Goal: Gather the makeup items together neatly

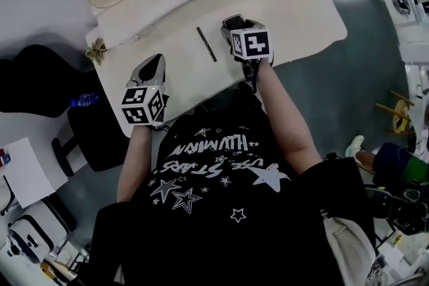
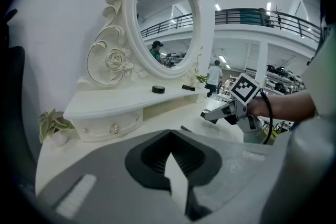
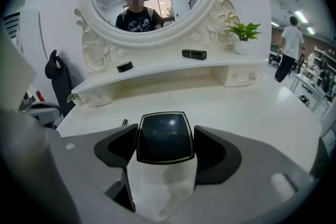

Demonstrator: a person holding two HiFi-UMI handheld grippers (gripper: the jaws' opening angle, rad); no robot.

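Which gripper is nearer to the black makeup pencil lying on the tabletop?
Right. The right gripper is just right of the black makeup pencil; the left gripper is farther off to its left.

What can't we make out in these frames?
- Head view: black compact mostly covered by the right gripper.
- Right gripper view: lid lettering too small to read; pencil nearly all behind a jaw.
- Left gripper view: shut left gripper blocks the near tabletop.
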